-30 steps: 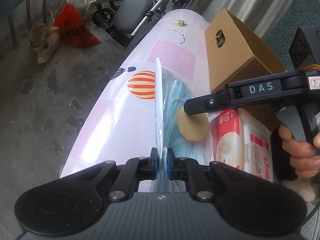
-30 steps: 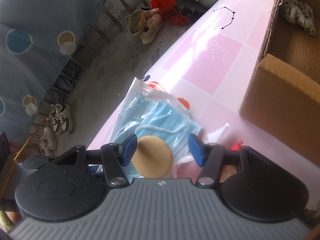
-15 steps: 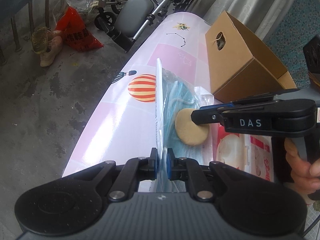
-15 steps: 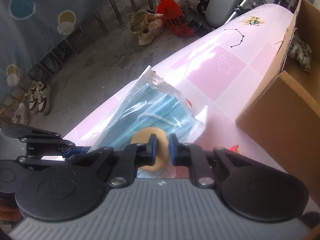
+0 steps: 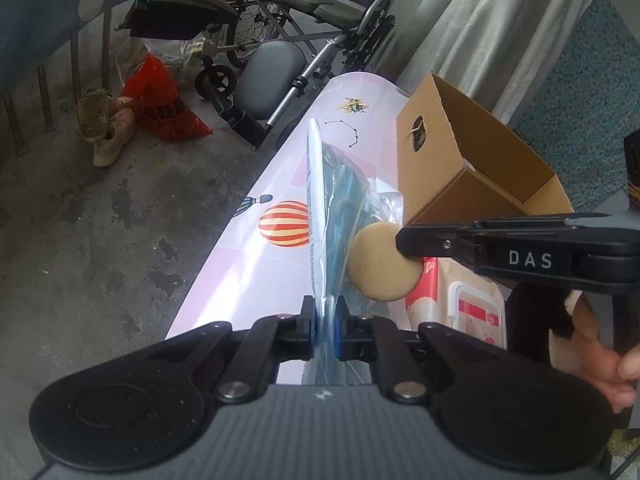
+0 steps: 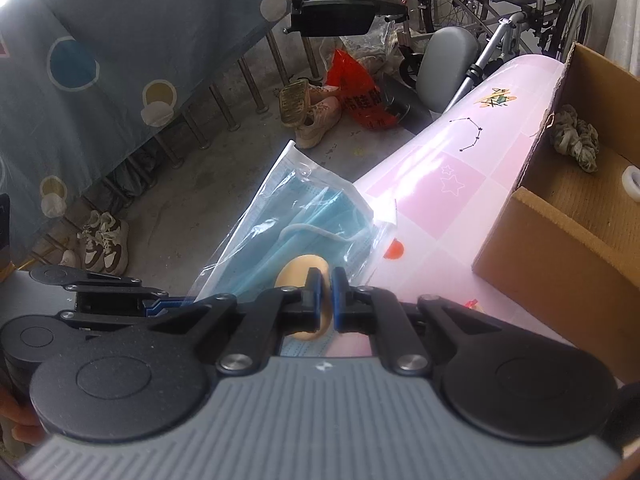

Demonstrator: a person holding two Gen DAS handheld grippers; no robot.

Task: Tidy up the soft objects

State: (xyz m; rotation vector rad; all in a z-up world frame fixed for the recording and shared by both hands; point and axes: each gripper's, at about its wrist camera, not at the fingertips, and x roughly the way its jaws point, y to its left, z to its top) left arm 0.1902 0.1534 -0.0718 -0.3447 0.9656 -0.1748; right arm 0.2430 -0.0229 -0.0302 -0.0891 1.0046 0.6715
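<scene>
Two grips: left gripper [image 5: 325,322] clamped on mask bag [image 5: 326,216] edge; right gripper [image 6: 325,294] clamped on tan puff [image 5: 384,266].
Location: both items aloft over tabletop [image 5: 240,280] near edge, beside cardboard box [image 5: 472,176].
Risk, bag: slick film sliding from pads; floor drop.
Risk, puff: thin rim hold; slip out.
Risk, collision: grippers close together.

Tan round puff [image 5: 383,265]; blue masks [image 6: 296,232]; pink checked tablecloth [image 6: 448,184]; brown box [image 5: 472,172].

Pink patterned table [image 5: 248,276] carries a cardboard box [image 5: 448,168] and, seemingly, a wipes pack [image 5: 476,304].
</scene>
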